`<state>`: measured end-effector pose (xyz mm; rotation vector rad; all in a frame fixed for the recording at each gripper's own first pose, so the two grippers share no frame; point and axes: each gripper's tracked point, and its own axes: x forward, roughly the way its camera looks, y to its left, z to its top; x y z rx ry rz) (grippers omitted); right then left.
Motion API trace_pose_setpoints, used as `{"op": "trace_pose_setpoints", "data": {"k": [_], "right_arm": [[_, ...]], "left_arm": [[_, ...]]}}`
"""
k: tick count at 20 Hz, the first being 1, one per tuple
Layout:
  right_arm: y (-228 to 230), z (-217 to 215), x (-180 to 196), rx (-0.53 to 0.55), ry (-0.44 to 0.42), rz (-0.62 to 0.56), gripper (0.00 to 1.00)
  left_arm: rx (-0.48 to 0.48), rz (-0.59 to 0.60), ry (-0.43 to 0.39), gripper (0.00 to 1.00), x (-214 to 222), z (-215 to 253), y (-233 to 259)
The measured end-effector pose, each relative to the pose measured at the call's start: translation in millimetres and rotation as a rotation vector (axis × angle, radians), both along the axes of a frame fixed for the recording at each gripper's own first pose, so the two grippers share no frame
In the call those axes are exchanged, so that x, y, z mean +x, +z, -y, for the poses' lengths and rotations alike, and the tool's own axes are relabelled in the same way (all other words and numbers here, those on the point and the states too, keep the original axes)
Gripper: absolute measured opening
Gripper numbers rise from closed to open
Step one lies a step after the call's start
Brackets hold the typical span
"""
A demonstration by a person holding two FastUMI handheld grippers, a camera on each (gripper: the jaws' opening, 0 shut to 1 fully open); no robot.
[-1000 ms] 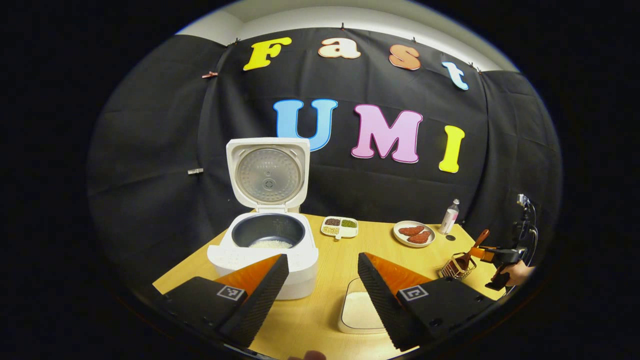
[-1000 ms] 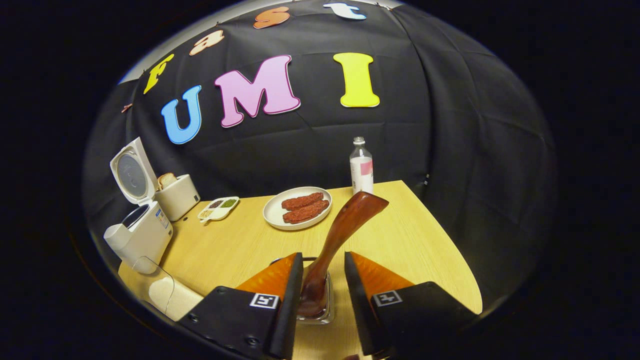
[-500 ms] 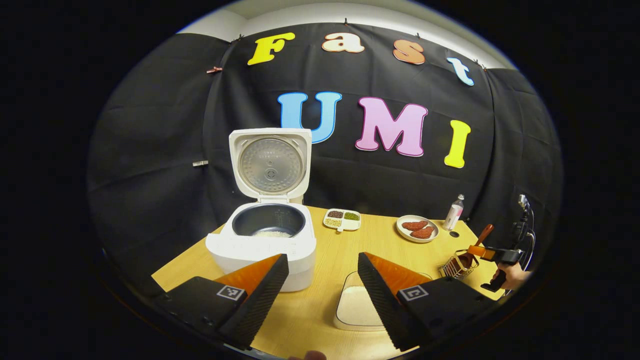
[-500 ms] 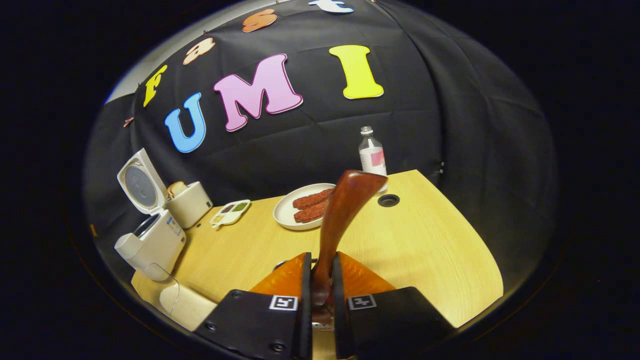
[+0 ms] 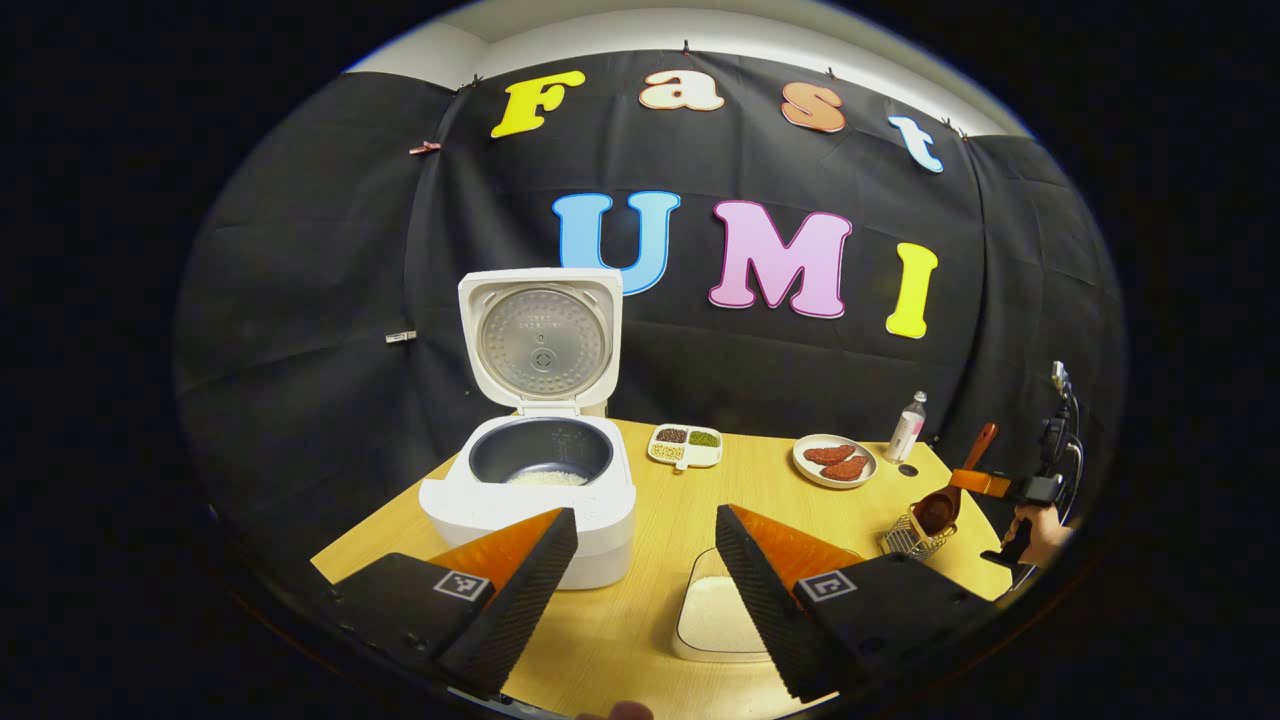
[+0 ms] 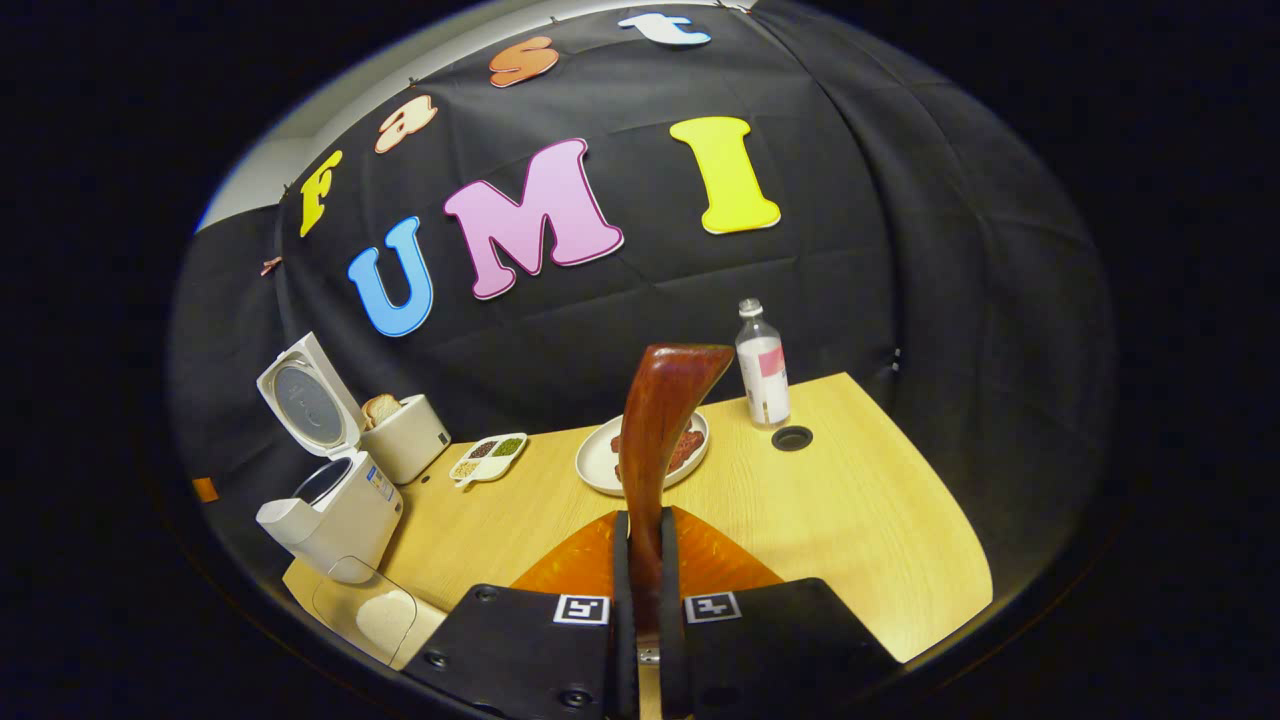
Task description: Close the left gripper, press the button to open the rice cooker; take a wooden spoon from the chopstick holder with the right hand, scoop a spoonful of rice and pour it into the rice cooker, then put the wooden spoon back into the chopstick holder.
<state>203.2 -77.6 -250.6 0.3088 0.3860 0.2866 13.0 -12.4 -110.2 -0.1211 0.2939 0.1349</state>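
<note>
The white rice cooker [image 5: 530, 490] stands open with its lid [image 5: 540, 335] upright and some rice in the dark pot. My left gripper [image 5: 640, 560] is open in front of it, holding nothing. A shallow container of rice [image 5: 712, 612] lies between its fingers. At the far right, my right gripper [image 5: 975, 483] is shut on the wooden spoon [image 5: 940, 508], whose bowl hangs just over the wire chopstick holder [image 5: 903, 540]. In the right gripper view the right gripper [image 6: 640, 560] pinches the spoon handle [image 6: 660, 430], which rises upright. The cooker [image 6: 330, 495] is far left.
On the wooden table [image 5: 770, 490] stand a sectioned dish of beans [image 5: 685, 447], a plate with red pieces [image 5: 833, 460] and a bottle [image 5: 907, 427]. A toaster with bread [image 6: 405, 435] sits behind the cooker. A round hole [image 6: 792, 437] is near the bottle.
My right gripper went from open around the spoon handle to shut on it, then raised the spoon so its bowl came up out of the holder. The left gripper stayed open.
</note>
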Motion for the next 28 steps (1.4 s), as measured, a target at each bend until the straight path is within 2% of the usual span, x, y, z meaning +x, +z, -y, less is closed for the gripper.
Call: {"op": "trace_pose_setpoints", "data": {"k": [3, 4, 8, 13, 20, 24, 28], "right_arm": [[47.1, -6.2, -9.4, -0.037, -0.021, 0.077, 0.13], [65.0, -15.5, -16.9, -0.026, -0.018, 0.098, 0.13], [117.8, -65.5, -53.9, 0.030, 0.020, 0.147, 0.13], [137.3, -137.4, -103.2, 0.024, 0.050, 0.152, 0.13], [66.6, -216.0, -149.0, -0.175, 0.110, 0.066, 0.13], [17.0, -226.2, -150.8, -0.334, 0.080, 0.012, 0.13], [-19.6, -233.8, -146.9, -0.448, 0.066, -0.021, 0.13]], "left_arm": [[0.014, 0.008, -0.018, 0.96, -4.4, -9.5, 6.2], [0.015, 0.013, -0.025, 0.94, -5.5, -13.0, 9.9], [0.009, 0.023, -0.045, 0.96, -6.3, -30.6, 16.6], [0.030, 0.033, -0.075, 0.96, -8.2, -54.7, 17.5], [-0.009, 0.033, -0.120, 0.96, -8.1, -77.0, 11.2], [-0.002, 0.034, -0.136, 0.96, -5.9, -88.0, 9.8], [-0.006, 0.037, -0.152, 0.96, -4.7, -93.8, 11.5]]}}
